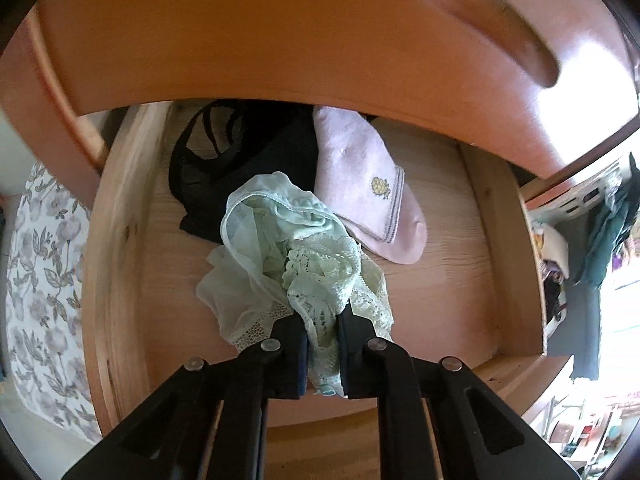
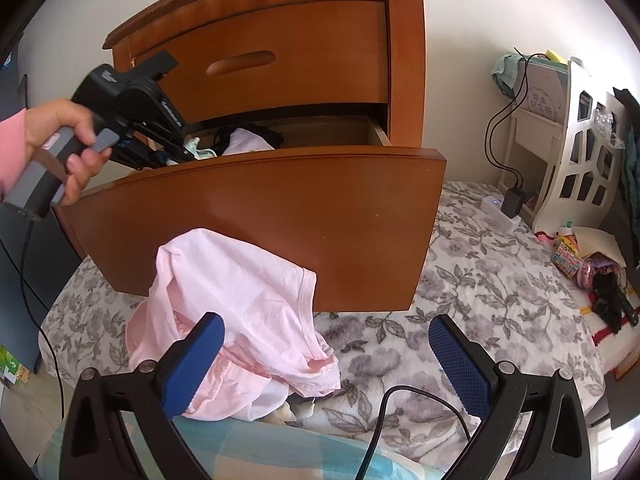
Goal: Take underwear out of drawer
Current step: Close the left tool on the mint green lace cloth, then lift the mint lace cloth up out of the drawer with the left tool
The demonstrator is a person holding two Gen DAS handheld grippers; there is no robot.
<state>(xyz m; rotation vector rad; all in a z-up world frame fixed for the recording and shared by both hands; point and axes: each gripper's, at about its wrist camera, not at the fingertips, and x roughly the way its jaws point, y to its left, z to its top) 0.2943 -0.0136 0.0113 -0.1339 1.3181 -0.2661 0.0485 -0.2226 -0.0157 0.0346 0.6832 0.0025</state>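
In the left wrist view, pale green lace underwear lies bunched in the open wooden drawer. My left gripper is shut on its lace edge. Behind it lie a black garment and a pink sock. In the right wrist view, a hand holds the left gripper reaching into the drawer. Pink underwear lies on the floral blanket below the drawer front. My right gripper stands open above the blanket, its left finger beside the pink cloth.
The closed upper drawer overhangs the open one. A black cable crosses the blanket near my right gripper. A white shelf, a charger and small toys sit at the right.
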